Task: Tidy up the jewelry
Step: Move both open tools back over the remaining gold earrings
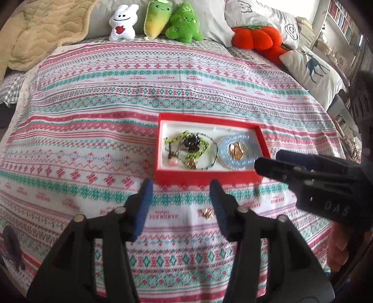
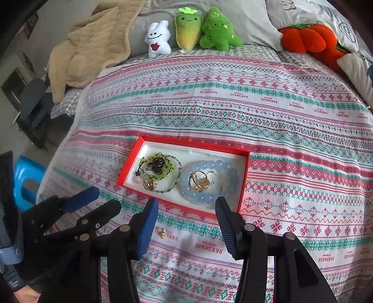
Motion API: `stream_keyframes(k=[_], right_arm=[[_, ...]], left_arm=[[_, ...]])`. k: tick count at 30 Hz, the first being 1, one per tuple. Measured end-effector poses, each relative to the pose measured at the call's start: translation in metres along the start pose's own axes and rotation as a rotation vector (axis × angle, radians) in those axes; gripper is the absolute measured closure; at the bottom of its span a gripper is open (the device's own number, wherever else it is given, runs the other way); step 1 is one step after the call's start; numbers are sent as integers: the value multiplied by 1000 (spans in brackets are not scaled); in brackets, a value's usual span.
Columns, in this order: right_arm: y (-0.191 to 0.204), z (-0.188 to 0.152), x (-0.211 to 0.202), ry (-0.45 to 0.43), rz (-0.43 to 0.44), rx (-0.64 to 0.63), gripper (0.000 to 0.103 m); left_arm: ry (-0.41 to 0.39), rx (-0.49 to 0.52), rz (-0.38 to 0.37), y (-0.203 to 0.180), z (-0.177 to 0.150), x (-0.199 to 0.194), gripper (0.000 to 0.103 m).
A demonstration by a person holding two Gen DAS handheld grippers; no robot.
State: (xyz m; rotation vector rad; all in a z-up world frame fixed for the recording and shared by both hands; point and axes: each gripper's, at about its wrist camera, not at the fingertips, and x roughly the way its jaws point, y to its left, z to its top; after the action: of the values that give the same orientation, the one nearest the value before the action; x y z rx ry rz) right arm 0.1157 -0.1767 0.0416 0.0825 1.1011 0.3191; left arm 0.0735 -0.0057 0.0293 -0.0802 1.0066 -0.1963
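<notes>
A red box with a white lining (image 1: 207, 178) (image 2: 186, 142) lies on the patterned bedspread. It holds a green and dark bead strand (image 1: 186, 142) (image 2: 160, 166), a pale blue bead bracelet (image 1: 237, 151) (image 2: 209, 179) and gold rings (image 1: 236, 147) (image 2: 198, 180) inside the bracelet. A small gold piece (image 1: 206, 213) (image 2: 162, 233) lies on the cloth in front of the box. My left gripper (image 1: 181, 186) (image 2: 105, 199) stands open above it, nothing between its pads. My right gripper (image 2: 186, 202) (image 1: 268, 160) is open and empty over the box's near right rim.
Three plush toys (image 1: 158, 21) and an orange pumpkin cushion (image 1: 254, 37) line the far end of the bed, with pillows (image 1: 312, 70) at the right. A beige blanket (image 2: 93, 46) lies far left. A blue stool (image 2: 25, 179) stands beside the bed.
</notes>
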Motion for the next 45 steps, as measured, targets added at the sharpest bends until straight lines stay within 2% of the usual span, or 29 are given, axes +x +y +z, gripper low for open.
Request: stream_keyframes(k=[3,8,11,15,19,36,45], right_arm=[[2,-8,1,11,3,-18,46],[12,-26,16,84,-12,-94,46],[19,-35,22,110,-25,-158,46],[20,-44,27,125,-38,-208,46],[16,-49,36,144,-47,-219,46],[5,-58,46,149,-85,-283,46],[5,-56,46,147,-100,-286,46]], left_arm=[[14,-33,6,7,-13,-5,44],[18,-67,14,7,-24,-10,43],[17,-60,22,1,-29,-10,34],[56,-22,44,-6,-31,0,34],[55,-27,47,-5,-29,4,34],[98,-21,48,-5,-33,30,34],[160,-83,-25,-9,-39,51,34]])
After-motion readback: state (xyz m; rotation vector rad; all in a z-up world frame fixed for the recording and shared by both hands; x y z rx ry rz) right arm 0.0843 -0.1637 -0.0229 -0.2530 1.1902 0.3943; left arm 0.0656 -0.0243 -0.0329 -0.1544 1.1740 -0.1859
